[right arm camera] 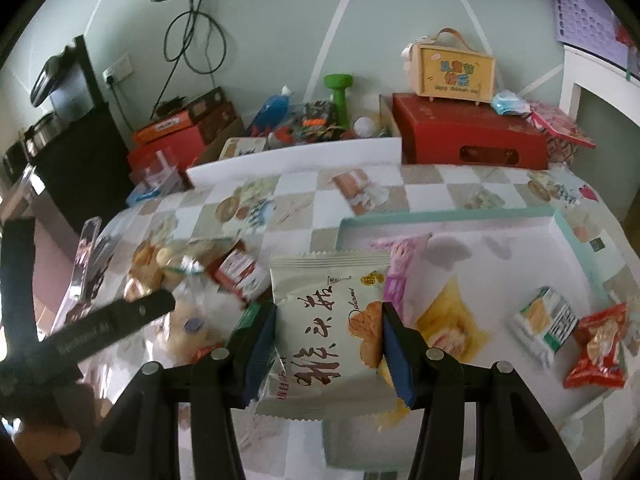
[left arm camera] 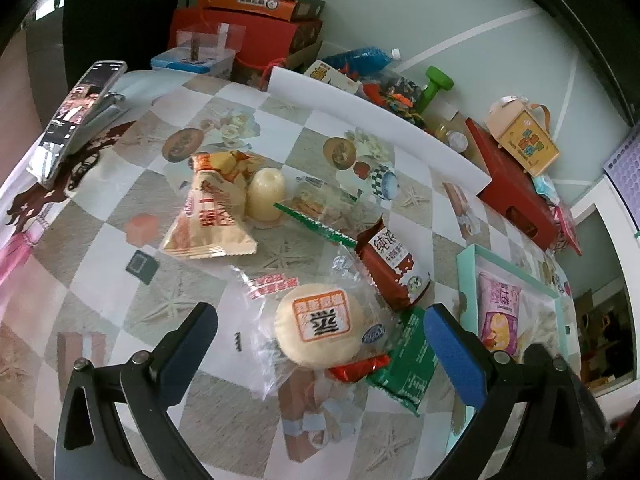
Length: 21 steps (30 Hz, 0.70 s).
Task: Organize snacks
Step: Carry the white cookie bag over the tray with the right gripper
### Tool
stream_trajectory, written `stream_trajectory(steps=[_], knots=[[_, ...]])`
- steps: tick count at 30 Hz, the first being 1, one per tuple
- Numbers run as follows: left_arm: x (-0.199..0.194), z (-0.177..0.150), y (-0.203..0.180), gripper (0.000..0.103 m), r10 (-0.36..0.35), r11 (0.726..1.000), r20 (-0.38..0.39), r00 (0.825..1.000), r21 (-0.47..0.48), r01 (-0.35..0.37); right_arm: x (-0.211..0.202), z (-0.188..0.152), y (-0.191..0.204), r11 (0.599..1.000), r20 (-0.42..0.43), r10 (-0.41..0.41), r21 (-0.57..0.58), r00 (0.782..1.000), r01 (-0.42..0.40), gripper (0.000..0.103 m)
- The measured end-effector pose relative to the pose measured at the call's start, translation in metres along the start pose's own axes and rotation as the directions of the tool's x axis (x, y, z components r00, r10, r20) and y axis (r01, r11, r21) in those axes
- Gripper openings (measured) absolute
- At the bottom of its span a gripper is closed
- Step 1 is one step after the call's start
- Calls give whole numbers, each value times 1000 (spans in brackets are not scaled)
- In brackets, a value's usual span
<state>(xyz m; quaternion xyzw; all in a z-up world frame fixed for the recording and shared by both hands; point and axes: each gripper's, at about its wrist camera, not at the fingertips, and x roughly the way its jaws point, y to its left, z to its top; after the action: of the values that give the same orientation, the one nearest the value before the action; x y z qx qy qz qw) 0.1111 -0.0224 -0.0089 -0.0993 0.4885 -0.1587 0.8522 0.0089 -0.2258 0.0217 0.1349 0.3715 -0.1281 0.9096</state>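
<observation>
R gripper (right arm camera: 329,340) pinches a white packet (right arm camera: 326,332) by both side edges, held above the near-left corner of the teal tray (right arm camera: 448,216). A pink bag (right arm camera: 404,264) lies in the tray just behind it; a green-white pack (right arm camera: 546,322) and a red pack (right arm camera: 598,354) sit twd the tray's right edge. L gripper (left arm camera: 320,332) is spread wide w/ a round bun (left arm camera: 319,325) lying between the fingers, on the table (left arm camera: 100,248) near its front edge.

You are working in a lived-in home room: a patterned tablecloth (right arm camera: 420,188) covers the table, gift boxes (right arm camera: 468,136) and a green dumbbell (right arm camera: 336,96) crowd the pale green wall, and a wall socket (right arm camera: 118,68) feeds dangling cables (right arm camera: 192,36).
</observation>
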Motion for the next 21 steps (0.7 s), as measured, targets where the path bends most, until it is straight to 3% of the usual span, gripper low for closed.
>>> stream_trajectory(steps=[6, 21], knots=[[17, 0, -8, 101, 33, 999, -24, 999, 26, -32, 3, 11, -18, 999, 11, -21, 39, 1000, 21, 54], [30, -7, -6, 98, 75, 996, -42, 996, 43, -74, 9, 2, -41, 993, -29, -29, 116, 999, 32, 54]])
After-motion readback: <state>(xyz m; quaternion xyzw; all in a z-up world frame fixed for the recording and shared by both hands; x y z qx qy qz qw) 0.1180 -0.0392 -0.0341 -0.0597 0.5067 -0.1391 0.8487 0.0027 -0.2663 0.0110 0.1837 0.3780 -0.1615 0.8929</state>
